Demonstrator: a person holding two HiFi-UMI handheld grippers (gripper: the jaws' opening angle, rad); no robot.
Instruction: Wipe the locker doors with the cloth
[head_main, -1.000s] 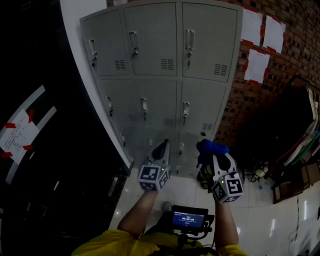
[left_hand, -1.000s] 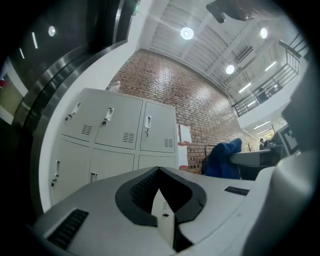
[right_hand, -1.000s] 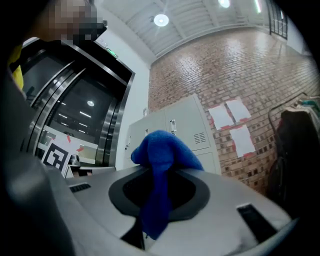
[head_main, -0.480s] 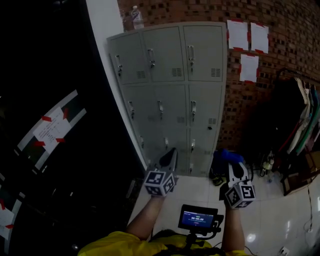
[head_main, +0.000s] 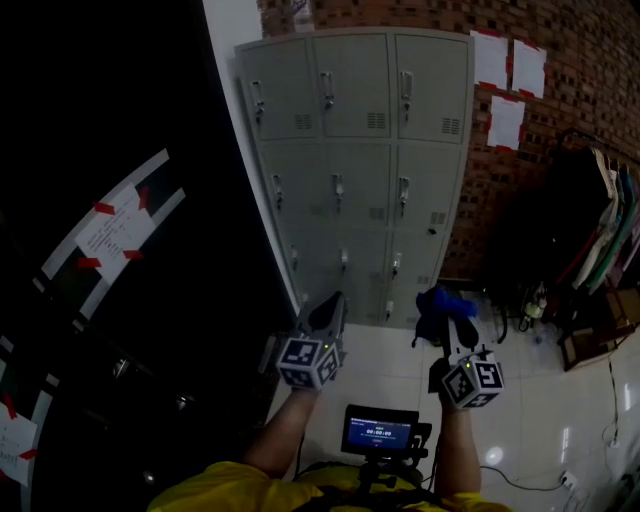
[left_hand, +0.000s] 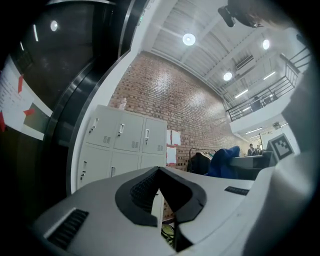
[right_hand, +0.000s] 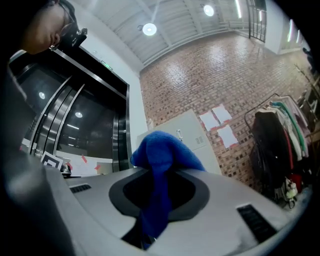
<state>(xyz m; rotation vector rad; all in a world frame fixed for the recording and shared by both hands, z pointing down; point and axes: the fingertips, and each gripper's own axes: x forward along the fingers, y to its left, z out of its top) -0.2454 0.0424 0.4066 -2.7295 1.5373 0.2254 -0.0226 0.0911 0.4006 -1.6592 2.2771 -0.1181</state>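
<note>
Right gripper view shows the cloth (right_hand: 159, 165) clamped lengthwise, bunch pointing up.

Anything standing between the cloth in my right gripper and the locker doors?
Nothing: in the head view only bare floor tile separates the blue cloth, clamped in the right gripper, from the locker doors.

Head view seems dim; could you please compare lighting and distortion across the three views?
Head view: dim, left half nearly black, lockers bowed by the lens. Left gripper view: bright ceiling lamps, fisheye curve. Right gripper view: blue cloth sharp, edges dark.
</note>
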